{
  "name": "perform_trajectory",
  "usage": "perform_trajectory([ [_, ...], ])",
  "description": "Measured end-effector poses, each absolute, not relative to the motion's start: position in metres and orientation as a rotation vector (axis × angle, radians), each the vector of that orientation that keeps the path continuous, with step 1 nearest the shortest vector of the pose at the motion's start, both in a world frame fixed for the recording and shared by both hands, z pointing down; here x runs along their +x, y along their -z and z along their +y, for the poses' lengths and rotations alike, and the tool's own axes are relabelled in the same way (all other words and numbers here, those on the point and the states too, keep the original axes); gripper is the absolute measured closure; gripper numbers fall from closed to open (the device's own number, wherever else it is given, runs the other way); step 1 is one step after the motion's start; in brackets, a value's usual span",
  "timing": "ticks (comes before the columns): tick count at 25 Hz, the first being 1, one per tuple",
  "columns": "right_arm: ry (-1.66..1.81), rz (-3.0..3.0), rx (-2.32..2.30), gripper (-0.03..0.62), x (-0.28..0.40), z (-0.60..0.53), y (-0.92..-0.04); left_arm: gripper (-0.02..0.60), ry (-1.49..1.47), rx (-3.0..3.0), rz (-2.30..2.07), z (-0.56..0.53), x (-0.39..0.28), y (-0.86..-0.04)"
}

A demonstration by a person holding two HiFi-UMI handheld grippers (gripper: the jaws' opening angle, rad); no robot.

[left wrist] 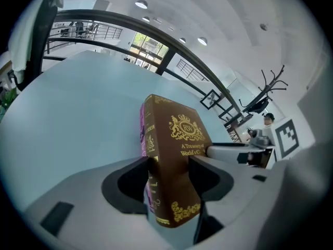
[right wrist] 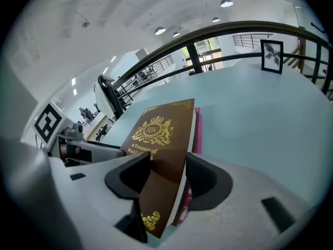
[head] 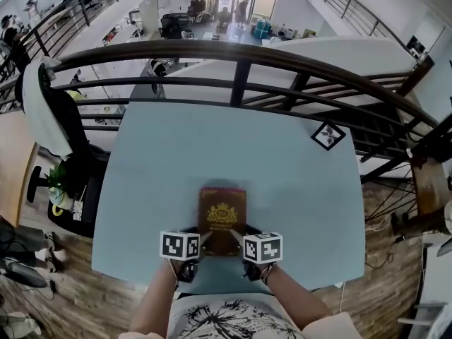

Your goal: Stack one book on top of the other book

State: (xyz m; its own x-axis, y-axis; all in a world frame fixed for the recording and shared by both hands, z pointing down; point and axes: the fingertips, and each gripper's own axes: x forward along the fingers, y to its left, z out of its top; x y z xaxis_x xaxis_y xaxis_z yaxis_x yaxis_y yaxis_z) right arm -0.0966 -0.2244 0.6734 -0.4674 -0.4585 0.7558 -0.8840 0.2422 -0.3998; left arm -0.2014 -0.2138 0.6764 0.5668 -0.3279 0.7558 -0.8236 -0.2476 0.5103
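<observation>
A brown book [head: 222,214] with a gold crest lies on a pink book [left wrist: 141,132] near the front edge of the light blue table [head: 176,161]. The pink book shows only as a thin edge beside and under it [right wrist: 198,129]. My left gripper [head: 203,236] holds the brown book's near left corner, jaws closed across its thickness [left wrist: 169,171]. At the near right corner my right gripper [head: 244,236] clamps the same book, one pad on the cover and the other at the page edge [right wrist: 167,173]. The lower jaws and the books' underside are hidden.
A dark curved railing [head: 240,62] runs along the table's far side, with a drop to a lower floor behind it. A small framed black-and-white marker [head: 328,135] stands at the table's far right corner. An office chair draped in white cloth [head: 49,111] stands left of the table.
</observation>
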Motion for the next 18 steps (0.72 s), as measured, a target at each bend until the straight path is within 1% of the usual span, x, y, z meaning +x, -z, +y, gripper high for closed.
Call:
perform_trajectory([
  [4,-1.13,-1.99,1.226,0.379,-0.095,-0.223,-0.676,0.344,-0.614,1.832,-0.938,-0.212,-0.201,-0.677],
  [7,-1.117,-1.979,1.238,0.352,-0.091,-0.223,-0.675,0.344,-0.592,1.84,-0.956,-0.214,-0.205,-0.674],
  [11,-1.147,-1.999,1.3,0.359,-0.087,-0.226,-0.663,0.345,-0.573,1.881,-0.99,-0.221,-0.214,-0.658],
  [13,-1.121,-2.021,1.322,0.364,-0.085,-0.226,-0.65,0.358,-0.601,1.92,-1.031,-0.224,-0.22,-0.647],
  [14,-1.092,-2.035,1.33,0.375,-0.085,-0.226,-0.642,0.381,-0.619,1.943,-1.063,-0.226,-0.224,-0.64],
  [15,-1.057,-2.051,1.337,0.394,-0.086,-0.227,-0.634,0.423,-0.63,1.968,-1.096,-0.228,-0.229,-0.633],
  [16,-1.019,-2.067,1.342,0.418,-0.087,-0.227,-0.626,0.467,-0.633,1.993,-1.126,-0.231,-0.232,-0.625],
  [18,-0.931,-2.093,1.352,0.475,-0.091,-0.226,-0.611,0.524,-0.624,2.048,-1.173,-0.235,-0.237,-0.604],
])
